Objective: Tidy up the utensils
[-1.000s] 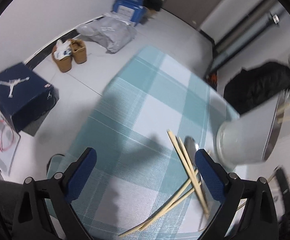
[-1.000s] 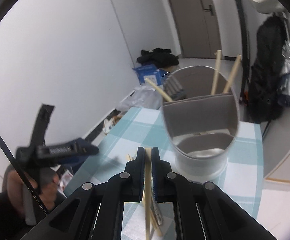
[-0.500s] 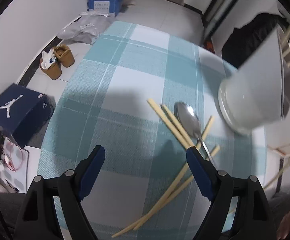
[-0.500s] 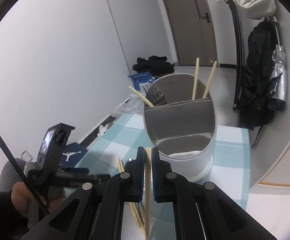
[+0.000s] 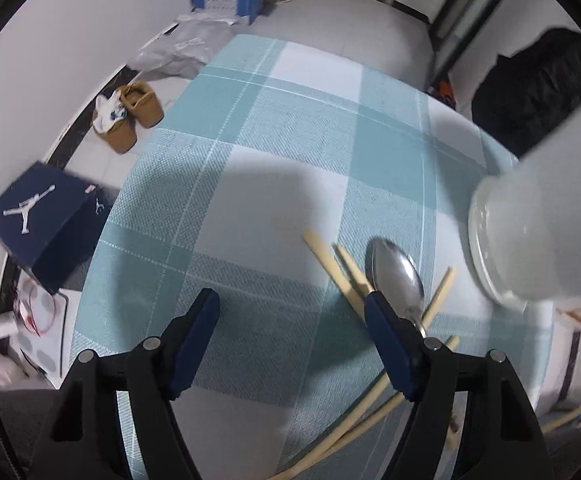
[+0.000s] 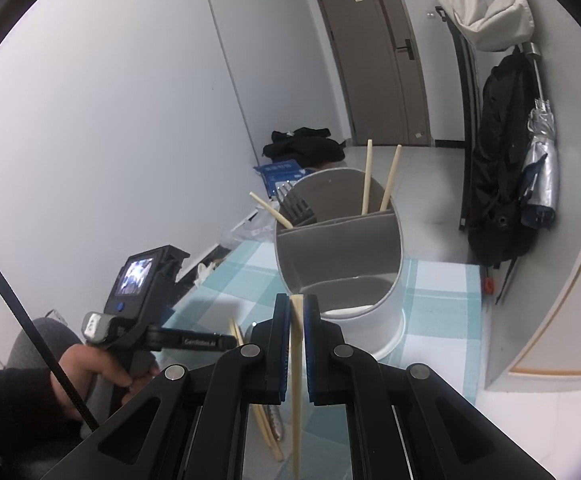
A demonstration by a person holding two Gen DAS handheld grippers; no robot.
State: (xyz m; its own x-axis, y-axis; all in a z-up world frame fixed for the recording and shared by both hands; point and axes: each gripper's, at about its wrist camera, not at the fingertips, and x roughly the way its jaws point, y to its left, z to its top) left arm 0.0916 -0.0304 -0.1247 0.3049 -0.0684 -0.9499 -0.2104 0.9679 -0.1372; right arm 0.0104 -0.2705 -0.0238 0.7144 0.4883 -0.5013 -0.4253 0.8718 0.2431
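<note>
The right gripper (image 6: 296, 300) is pinching a chopstick (image 6: 297, 380) upright, its long axis running straight down the lower centre of the frame. The grey utensil holder (image 6: 340, 256) is standing just beyond the tips at centre, so this hand is nearer. The left gripper (image 5: 290, 304) is hanging spread wide and empty, with loose chopsticks (image 5: 330, 266) and the spoon (image 5: 396, 276) lying by its right finger.
</note>
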